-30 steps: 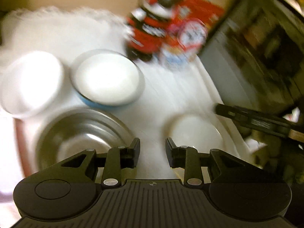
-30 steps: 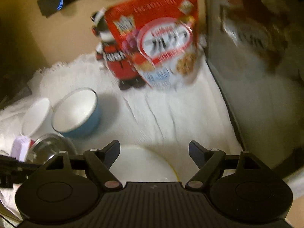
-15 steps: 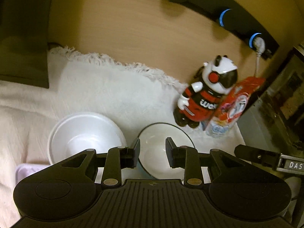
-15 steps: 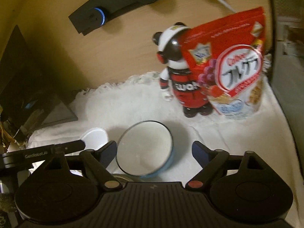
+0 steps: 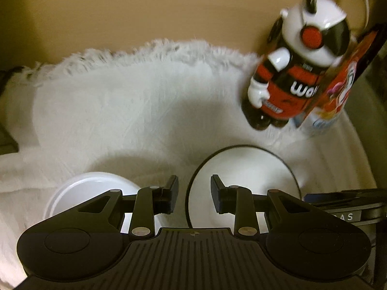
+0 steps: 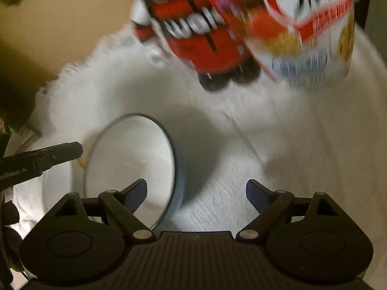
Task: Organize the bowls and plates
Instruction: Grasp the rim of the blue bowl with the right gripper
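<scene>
A blue bowl with a white inside [image 5: 244, 181] stands on the white cloth, with a plain white bowl [image 5: 87, 193] to its left. My left gripper [image 5: 194, 194] is open a little and empty, just above the gap between the two bowls. In the right wrist view the blue bowl [image 6: 130, 164] sits at lower left, and my right gripper [image 6: 196, 193] is wide open and empty, its left finger over the bowl's near rim. The left gripper's finger [image 6: 43, 159] reaches in from the left.
A red, white and black robot figure [image 5: 292, 77] and a red cereal bag [image 6: 302, 24] stand at the back right against the tan wall. The fringed white cloth [image 5: 121, 101] covers the surface. The right gripper's body [image 5: 346, 207] shows at the lower right of the left wrist view.
Both grippers have moved forward and lower toward the bowls. The figure and cereal bag loom larger. The steel bowl and small white plate seen a second ago are out of view.
</scene>
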### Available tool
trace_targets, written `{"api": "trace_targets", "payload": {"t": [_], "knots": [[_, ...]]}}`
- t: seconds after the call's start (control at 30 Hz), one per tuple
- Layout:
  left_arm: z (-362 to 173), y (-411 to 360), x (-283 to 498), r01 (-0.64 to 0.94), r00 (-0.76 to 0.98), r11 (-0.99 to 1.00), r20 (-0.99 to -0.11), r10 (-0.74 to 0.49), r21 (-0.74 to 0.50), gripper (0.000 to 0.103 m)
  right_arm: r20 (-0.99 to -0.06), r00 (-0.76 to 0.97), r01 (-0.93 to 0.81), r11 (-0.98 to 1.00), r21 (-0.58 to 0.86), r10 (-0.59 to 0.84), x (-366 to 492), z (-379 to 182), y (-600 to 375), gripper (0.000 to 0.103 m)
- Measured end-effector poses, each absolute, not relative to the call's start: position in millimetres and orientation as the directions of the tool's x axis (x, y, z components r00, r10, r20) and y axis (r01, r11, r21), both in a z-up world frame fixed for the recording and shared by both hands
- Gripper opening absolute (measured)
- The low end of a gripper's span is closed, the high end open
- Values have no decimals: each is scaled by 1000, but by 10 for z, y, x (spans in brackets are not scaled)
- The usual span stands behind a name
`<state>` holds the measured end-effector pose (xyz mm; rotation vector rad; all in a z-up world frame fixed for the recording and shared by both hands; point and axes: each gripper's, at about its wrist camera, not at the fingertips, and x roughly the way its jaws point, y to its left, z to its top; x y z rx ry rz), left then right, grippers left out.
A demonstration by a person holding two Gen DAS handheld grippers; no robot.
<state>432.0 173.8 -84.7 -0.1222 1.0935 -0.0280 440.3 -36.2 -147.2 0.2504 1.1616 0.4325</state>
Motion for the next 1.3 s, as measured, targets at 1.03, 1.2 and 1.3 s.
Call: {"api": "trace_targets", "payload": {"t": [1.03, 1.2, 1.3], "knots": [[-1215, 1691, 4757, 34, 353, 988, -924, -150, -148, 35, -809, 203, -305, 820, 484, 552, 4414, -1727, -30, 41], [-1183, 1610, 4750, 46, 341, 987, -927, -159, -152, 35, -809, 232, -326, 827, 458, 540, 4388, -1635, -49, 40], [-1156, 1490, 4739, 66, 334, 980, -922, -197, -185, 36, -814, 273, -343, 842, 416, 514, 4373, -1587, -123, 40]]}}
